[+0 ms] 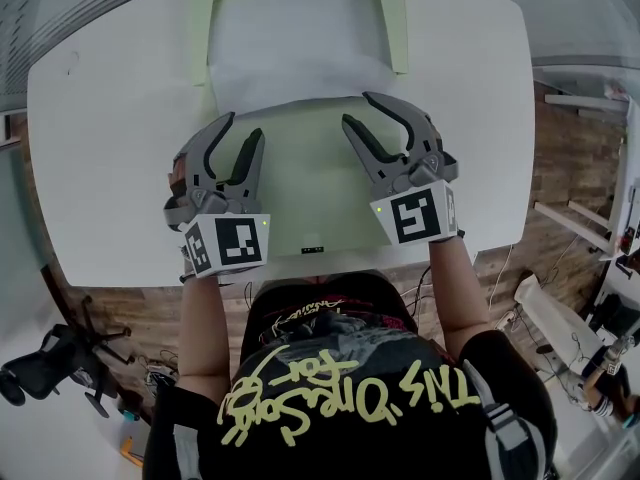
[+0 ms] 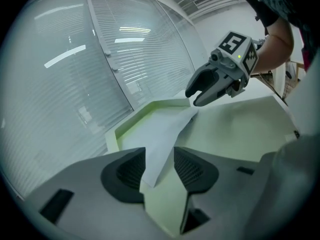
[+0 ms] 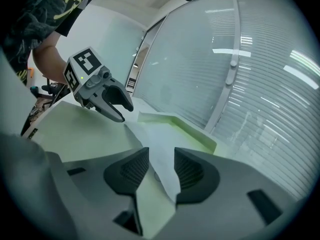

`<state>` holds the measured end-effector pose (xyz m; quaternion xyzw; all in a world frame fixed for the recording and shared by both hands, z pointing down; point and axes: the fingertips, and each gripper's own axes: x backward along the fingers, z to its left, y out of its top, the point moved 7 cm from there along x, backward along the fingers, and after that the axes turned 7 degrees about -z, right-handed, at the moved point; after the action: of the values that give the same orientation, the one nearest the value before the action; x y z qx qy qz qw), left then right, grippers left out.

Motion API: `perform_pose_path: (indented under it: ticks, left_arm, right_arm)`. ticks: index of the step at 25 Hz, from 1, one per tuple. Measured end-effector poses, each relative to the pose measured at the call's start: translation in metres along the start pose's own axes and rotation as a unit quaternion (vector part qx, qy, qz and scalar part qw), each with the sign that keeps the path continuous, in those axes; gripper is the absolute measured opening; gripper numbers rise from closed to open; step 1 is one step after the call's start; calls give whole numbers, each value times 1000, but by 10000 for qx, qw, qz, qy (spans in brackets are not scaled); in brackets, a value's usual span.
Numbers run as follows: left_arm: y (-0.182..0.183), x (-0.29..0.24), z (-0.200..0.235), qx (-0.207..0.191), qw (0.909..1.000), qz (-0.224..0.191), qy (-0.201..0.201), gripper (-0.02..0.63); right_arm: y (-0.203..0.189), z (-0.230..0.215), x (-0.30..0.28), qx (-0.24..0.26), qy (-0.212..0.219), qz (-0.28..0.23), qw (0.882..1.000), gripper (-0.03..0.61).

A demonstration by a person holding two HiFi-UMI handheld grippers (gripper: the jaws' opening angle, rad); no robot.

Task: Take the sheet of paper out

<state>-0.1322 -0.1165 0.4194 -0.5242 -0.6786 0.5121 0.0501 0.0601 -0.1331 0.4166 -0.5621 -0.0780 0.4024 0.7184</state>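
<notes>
Paper, one sheet [image 1: 295,48], in one folder [image 1: 300,178]; left claw [image 1: 244,125], right claw [image 1: 357,108] gape empty.

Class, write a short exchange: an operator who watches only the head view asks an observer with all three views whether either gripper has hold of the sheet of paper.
Operator: Has the left gripper clamped the sheet?
Observer: No. In the left gripper view its jaws stand apart; one corner of the sheet shows in the gap, not pinched.
Operator: And the right gripper?
Observer: Open too in its own view; the other near corner shows between its jaws, not clamped.
</notes>
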Motion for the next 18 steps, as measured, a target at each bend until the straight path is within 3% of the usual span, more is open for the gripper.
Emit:
perform_pose_path:
  ticks: [4,18]
  left_arm:
    - [-2,-3,-2,-268,9995,146,-57,167]
    - [-5,-18,-8,-638,9964,528,-173,179]
  right_arm:
    - [-2,2,-5,63,73,98,9999,146]
    - [-14,7,-22,584,297,489,9967,153]
